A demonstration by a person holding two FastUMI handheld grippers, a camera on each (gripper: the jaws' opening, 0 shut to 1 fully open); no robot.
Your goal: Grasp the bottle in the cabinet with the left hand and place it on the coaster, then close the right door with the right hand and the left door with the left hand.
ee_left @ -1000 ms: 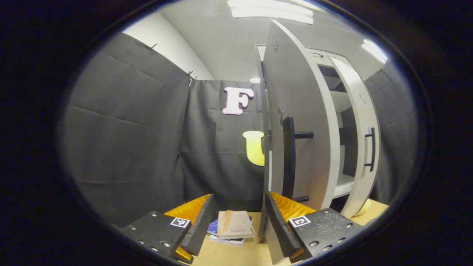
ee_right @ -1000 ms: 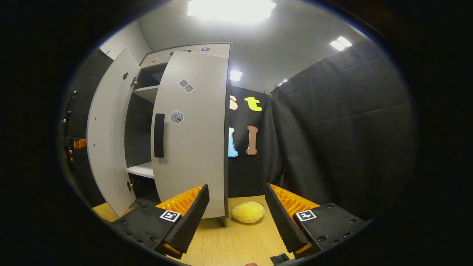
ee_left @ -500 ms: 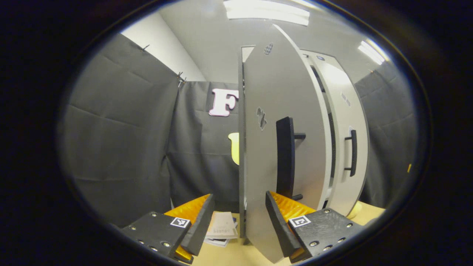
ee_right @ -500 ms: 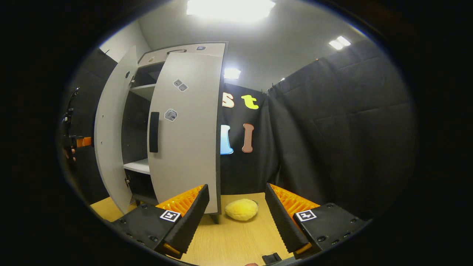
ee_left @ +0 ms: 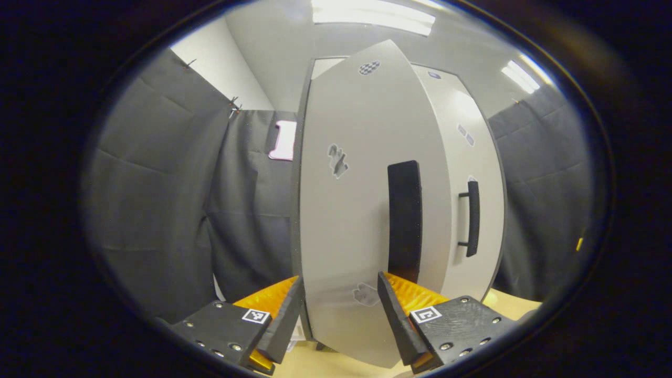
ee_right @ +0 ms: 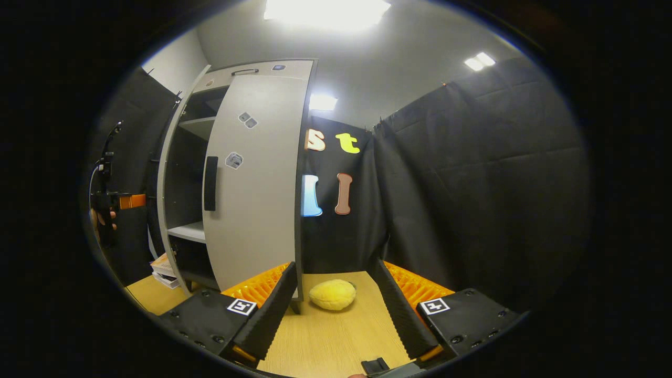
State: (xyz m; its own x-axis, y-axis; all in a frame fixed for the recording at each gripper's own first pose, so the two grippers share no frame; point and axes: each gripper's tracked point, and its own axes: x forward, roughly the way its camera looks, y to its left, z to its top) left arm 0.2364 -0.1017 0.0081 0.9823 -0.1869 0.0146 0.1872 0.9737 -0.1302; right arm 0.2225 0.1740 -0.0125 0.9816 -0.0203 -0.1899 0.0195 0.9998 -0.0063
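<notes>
Swung nearer shut, left door (ee_left: pixel 346 220) faces left hand-held gripper (ee_left: pixel 338 315).

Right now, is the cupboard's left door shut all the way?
Not quite. In the right gripper view a dark gap with shelves shows beside the right door.

cabinet doors (ee_left: pixel 346 210): smooth matt grey panel | table (ee_right: pixel 336 341): pale wood grain | wall (ee_right: pixel 472 184): matt black cloth

The left gripper view looked from close up at the front of the cabinet's left door (ee_left: pixel 346 210), while the right gripper view faced the cabinet (ee_right: pixel 252 173) from farther back and off its right side, both views sharing the right door (ee_left: pixel 472 210) (ee_right: pixel 257 184).
</notes>
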